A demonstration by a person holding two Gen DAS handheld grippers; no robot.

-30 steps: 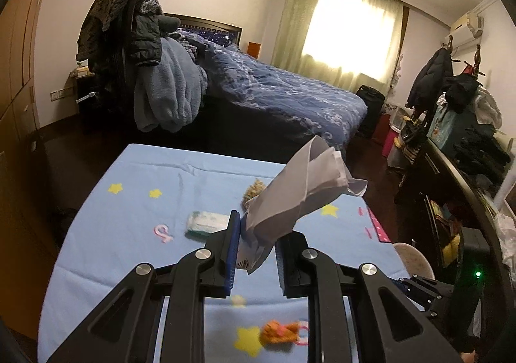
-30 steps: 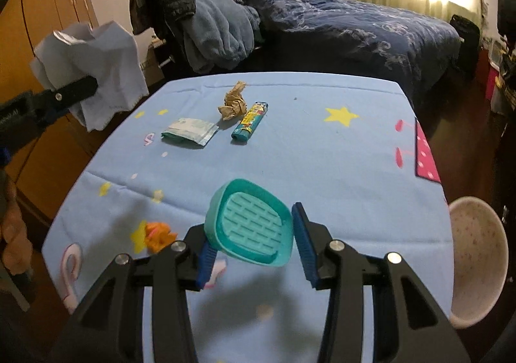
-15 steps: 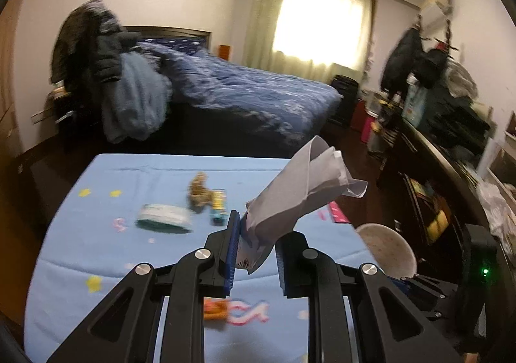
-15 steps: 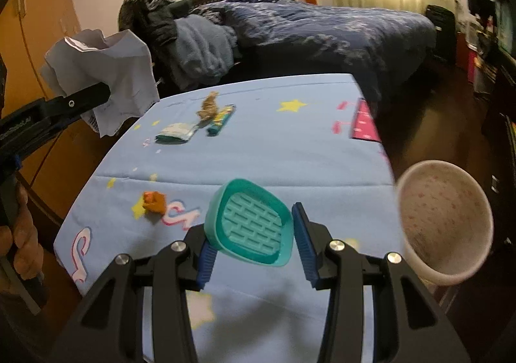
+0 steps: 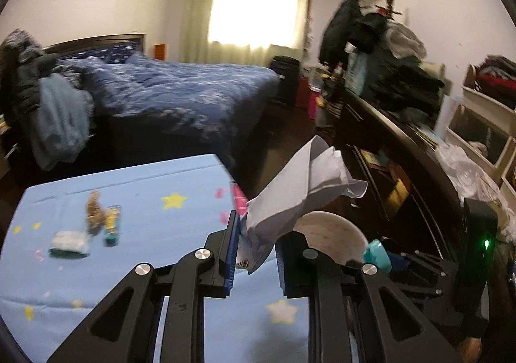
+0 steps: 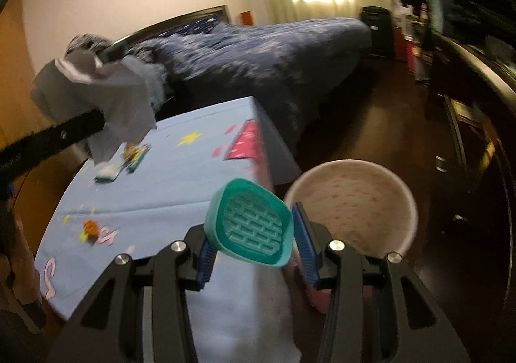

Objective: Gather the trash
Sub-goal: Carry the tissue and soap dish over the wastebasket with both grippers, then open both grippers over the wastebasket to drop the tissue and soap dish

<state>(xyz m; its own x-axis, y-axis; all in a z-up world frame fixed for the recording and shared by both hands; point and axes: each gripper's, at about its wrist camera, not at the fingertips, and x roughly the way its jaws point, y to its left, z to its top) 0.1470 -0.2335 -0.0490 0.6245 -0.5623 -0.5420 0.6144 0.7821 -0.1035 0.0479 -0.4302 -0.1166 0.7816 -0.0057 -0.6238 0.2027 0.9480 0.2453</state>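
A crumpled grey-white paper (image 5: 300, 198) is clamped between the blue pads of the left gripper (image 5: 254, 253), its loose end rising up and to the right of the fingers. Small print can be made out at the paper's lower edge beside the left pad, but it is too small to be read. A teal plastic lid (image 6: 250, 227) with a brick-patterned inner face is clamped in the right gripper (image 6: 251, 253), held tilted between the blue pads.

Just ahead and to the right of the right gripper, a pale speckled bin (image 6: 351, 201) is seen standing on the dark floor, touching or just beside the edge of the table (image 6: 180, 182), which is covered in a light blue cloth with yellow stars. In the left wrist view the same bin (image 5: 325, 234) is partly hidden behind the paper, directly ahead of the fingers.

Ahead and to the left of the left gripper, a small white and green packet (image 5: 69, 242), a brown crumpled scrap (image 5: 93, 213) and a blue and yellow tube-shaped wrapper (image 5: 112, 222) are lying close together on the table; the wrapper's print is blurred and cannot be read. An orange scrap (image 6: 91, 227) is lying on the cloth to the left of the right gripper, beside pink lettering of which only an "S" shape can be made out.
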